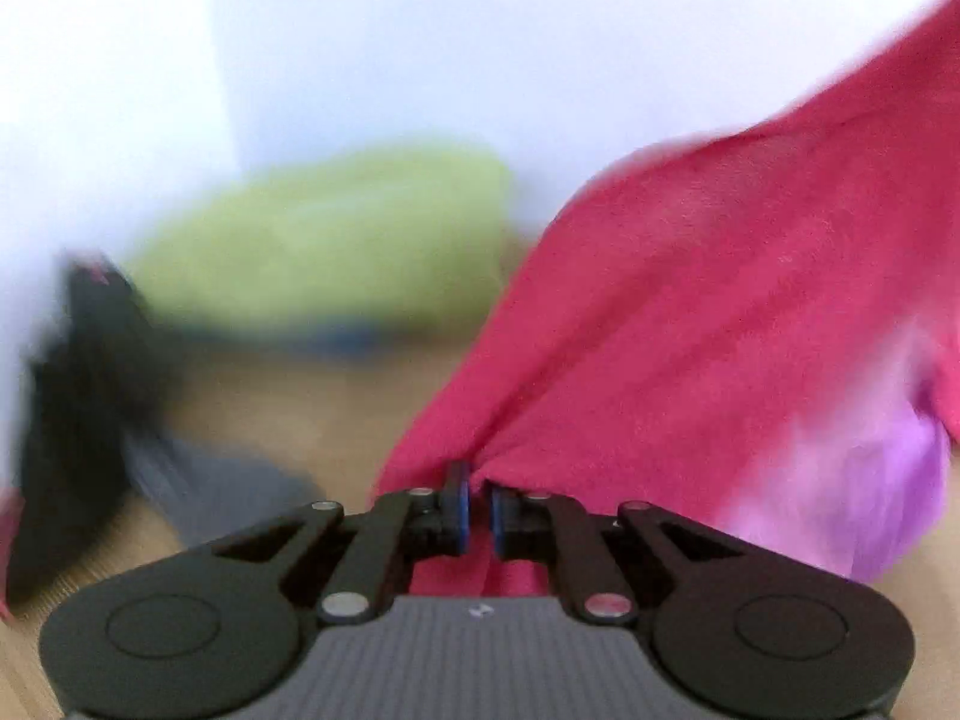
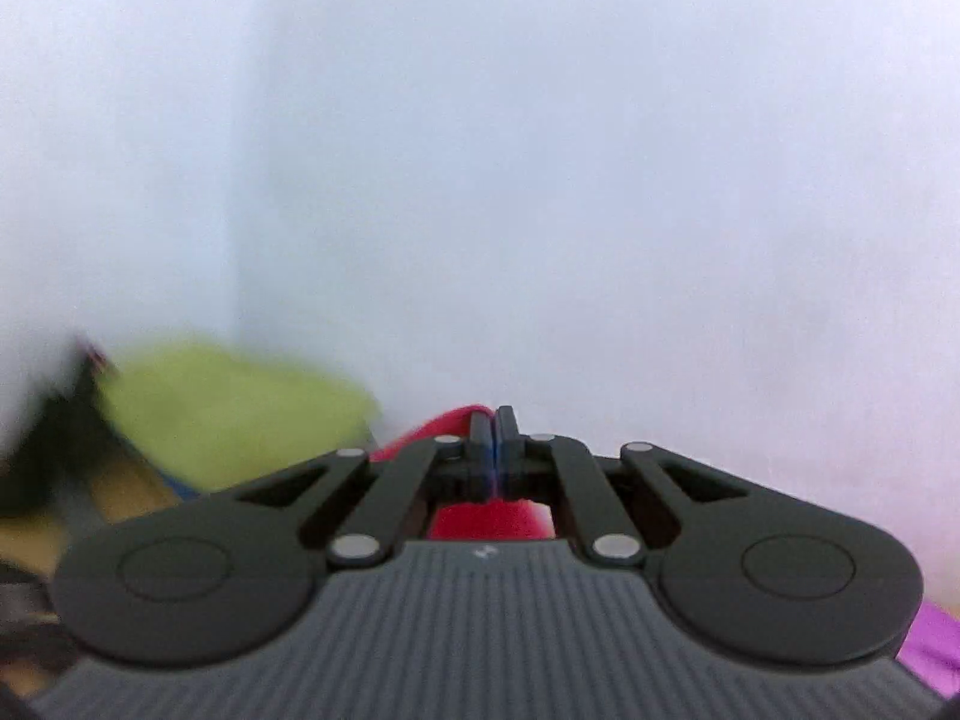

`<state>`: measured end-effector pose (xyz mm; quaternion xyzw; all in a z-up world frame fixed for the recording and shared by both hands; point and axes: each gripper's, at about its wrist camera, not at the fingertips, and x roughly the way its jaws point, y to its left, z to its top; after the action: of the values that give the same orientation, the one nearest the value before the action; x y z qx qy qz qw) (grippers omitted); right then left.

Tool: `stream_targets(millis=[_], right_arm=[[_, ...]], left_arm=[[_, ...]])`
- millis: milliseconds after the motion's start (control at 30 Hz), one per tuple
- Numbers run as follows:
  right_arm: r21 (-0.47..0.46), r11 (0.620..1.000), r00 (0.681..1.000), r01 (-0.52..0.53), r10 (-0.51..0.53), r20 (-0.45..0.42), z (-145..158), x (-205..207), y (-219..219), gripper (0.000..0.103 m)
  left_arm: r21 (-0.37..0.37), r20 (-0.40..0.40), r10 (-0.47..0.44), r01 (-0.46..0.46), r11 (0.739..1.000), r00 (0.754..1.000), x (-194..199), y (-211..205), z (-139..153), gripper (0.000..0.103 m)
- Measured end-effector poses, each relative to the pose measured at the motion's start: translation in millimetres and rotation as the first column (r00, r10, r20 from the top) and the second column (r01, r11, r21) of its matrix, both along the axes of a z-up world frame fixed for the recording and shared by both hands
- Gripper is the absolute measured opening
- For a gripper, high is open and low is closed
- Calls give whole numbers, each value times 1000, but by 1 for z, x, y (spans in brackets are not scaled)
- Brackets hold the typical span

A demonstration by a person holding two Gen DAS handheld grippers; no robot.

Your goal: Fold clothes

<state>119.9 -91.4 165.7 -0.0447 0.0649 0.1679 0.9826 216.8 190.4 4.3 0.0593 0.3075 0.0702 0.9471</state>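
Two blurry views. Left wrist: light wooden table (image 1: 336, 414) against a pale wall (image 1: 420, 60), with a lime green garment (image 1: 324, 252) and dark clothes (image 1: 78, 396) at the back; no readable writing. The left gripper (image 1: 478, 501) is pinched on the pink garment (image 1: 690, 312), which stretches up and right. Right wrist: mostly wall; the right gripper (image 2: 495, 447) is clamped on the same fabric's red edge, which bunches just beneath the jaws.

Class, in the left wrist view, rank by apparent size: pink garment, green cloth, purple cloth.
1. pink garment, nearest the camera, so its lead is unsure
2. green cloth
3. purple cloth
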Motion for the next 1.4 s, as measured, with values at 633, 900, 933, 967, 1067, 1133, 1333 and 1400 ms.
stream_targets(millis=[633, 900, 933, 967, 1067, 1133, 1333, 1400], right_arm=[[-97, 994, 867, -48, -7, -499, -182, -181, -1, 21], [-212, 974, 872, -74, -40, -489, -222, -151, 43, 57], [-236, 968, 870, -87, -41, -491, -225, -144, 53, 57], [-261, 960, 872, -103, -39, -489, -229, -135, 62, 57], [-322, 941, 872, -104, -69, -484, -239, -106, 80, 57], [-338, 936, 856, -100, -92, -509, -249, -83, 89, 57], [-414, 905, 862, -98, -130, -489, -267, -30, 112, 70], [-403, 912, 855, -70, -154, -496, -266, -16, 112, 70]], left_arm=[[-35, -206, 130, -141, 989, 970, -156, 57, -53, 30], [64, -162, 4, 7, 998, 987, -166, 69, -44, 67], [59, -156, -6, 15, 998, 988, -160, 75, -43, 69], [49, -154, -12, 20, 999, 988, -149, 85, -44, 70], [-5, -199, -43, 43, 999, 979, -124, 109, -56, 70], [-104, -246, -91, 67, 992, 965, -113, 123, -66, 70], [-341, -315, -258, 145, 929, 914, -93, 126, -99, 31], [-267, -322, -247, 162, 950, 914, -85, 115, -103, 17]])
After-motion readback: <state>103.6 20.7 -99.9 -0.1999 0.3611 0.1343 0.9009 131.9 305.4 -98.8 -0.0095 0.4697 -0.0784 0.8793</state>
